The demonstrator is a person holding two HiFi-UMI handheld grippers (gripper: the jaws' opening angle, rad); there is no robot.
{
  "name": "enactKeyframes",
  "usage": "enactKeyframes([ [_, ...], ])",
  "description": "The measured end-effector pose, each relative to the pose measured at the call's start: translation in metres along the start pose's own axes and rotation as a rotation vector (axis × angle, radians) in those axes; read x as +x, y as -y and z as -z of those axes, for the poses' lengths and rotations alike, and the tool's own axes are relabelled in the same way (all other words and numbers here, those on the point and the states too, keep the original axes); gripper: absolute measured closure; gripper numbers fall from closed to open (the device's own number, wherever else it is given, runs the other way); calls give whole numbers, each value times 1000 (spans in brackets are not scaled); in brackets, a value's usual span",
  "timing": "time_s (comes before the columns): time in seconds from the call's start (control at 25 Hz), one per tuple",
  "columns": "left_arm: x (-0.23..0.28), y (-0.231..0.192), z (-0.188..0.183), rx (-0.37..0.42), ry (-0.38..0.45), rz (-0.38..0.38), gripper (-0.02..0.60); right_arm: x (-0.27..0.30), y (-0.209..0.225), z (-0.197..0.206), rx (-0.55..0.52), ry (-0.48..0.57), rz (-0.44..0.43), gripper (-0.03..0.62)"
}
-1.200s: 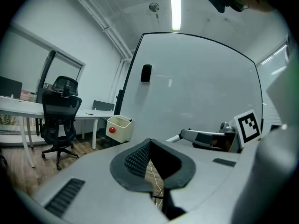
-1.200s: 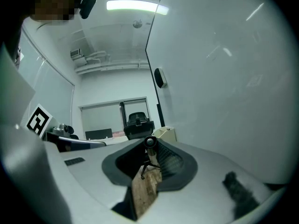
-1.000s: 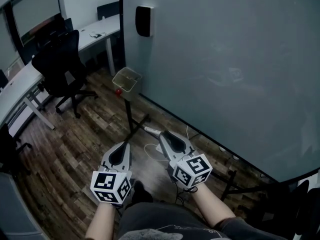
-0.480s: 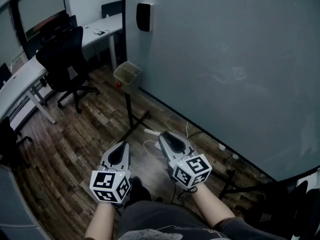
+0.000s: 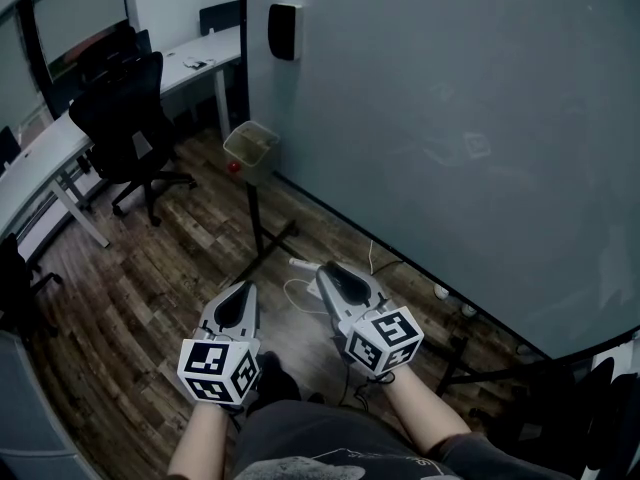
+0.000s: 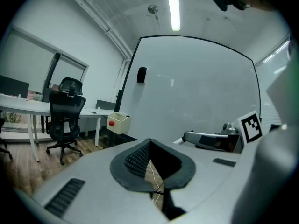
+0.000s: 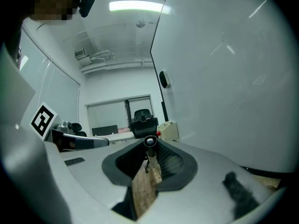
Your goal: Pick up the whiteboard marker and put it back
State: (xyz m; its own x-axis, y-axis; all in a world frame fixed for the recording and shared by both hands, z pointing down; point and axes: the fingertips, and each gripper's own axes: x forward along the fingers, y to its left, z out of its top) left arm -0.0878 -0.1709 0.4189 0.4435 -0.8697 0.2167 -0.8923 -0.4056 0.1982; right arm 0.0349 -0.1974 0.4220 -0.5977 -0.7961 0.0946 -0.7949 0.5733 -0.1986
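White marker [image 5: 300, 263] gripped in right gripper [image 5: 326, 270] jaws; left gripper [image 5: 243, 289] jaws closed w/ nothing btwn.

From overhead the room looks dim and cool grey. The floor [image 5: 150, 298] sinks almost to black at the corners, and the whiteboard [image 5: 450, 118] gives only a dull sheen. A ceiling strip [image 6: 172, 6] burns white in both gripper views, throwing pale streaks on the board. Those views bulge and are ringed in black. Up close, the left gripper [image 6: 149, 140], right gripper [image 7: 149, 146] and marker [image 7: 150, 141] blur.
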Motion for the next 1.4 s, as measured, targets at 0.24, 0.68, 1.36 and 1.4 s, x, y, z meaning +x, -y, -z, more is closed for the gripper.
enactKeyframes([
  [0.24,7,-1,-2,7,-3,8,569,5,6,-2,2,5,7,510],
  [0.68,43,-26,-28,12,23,13,569,43,26,-26,-7,35,21,510],
  [1.36,116,-102,-75,35,61,4,569,159,48,-83,-41,112,-7,510],
  [1.4,120,-107,-78,37,61,5,569,167,50,-87,-41,117,-7,510],
])
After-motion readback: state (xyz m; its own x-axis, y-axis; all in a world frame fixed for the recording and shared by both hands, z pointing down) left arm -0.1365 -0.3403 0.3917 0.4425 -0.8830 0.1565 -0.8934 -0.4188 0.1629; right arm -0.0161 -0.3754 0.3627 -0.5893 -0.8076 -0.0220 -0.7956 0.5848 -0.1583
